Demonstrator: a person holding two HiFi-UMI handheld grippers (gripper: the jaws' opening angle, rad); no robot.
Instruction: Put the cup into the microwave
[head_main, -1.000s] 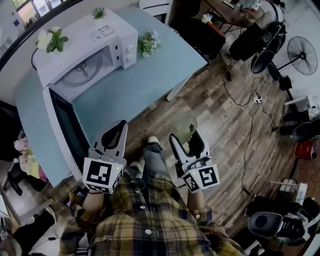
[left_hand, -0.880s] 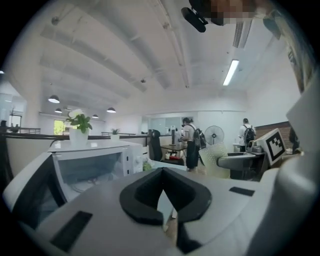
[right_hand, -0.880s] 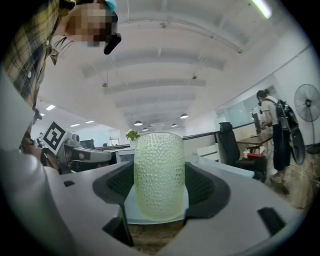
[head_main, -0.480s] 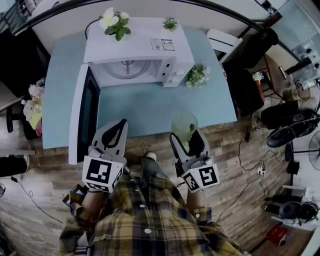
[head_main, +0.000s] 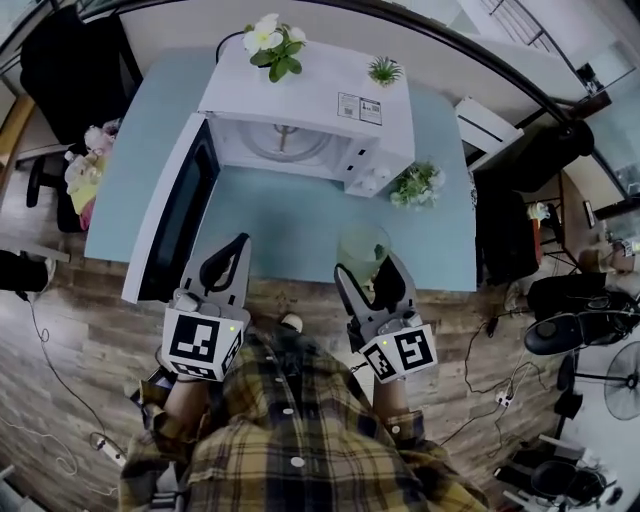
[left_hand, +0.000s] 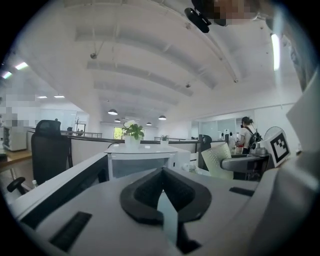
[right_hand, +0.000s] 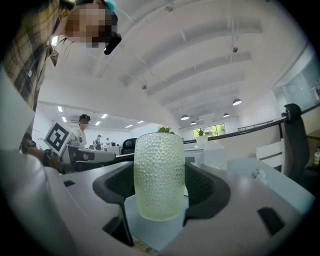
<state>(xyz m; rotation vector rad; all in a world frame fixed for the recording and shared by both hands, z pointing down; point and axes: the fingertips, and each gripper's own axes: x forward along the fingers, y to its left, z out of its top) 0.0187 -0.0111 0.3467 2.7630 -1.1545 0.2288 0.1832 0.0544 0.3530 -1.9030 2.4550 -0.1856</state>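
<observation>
- We grip the pale green dimpled glass cup (right_hand: 159, 175) in the right gripper (head_main: 368, 268), jaws pressed to its sides, over the light blue surface's (head_main: 290, 215) near edge.
- The left gripper's (left_hand: 162, 172) jaws meet, empty.
- The white microwave (head_main: 310, 95) stands with its door open and the cup outside it, so we judge that setting the cup inside is what is left.

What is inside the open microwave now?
Inside the microwave only the round turntable shows, bare where visible. The microwave's top covers the back of the cavity, so that cannot be checked.

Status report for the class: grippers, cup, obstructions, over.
Right hand-held gripper shut on cup. Left hand-held gripper shut, empty. Microwave door open, nothing seen blocking.
</observation>
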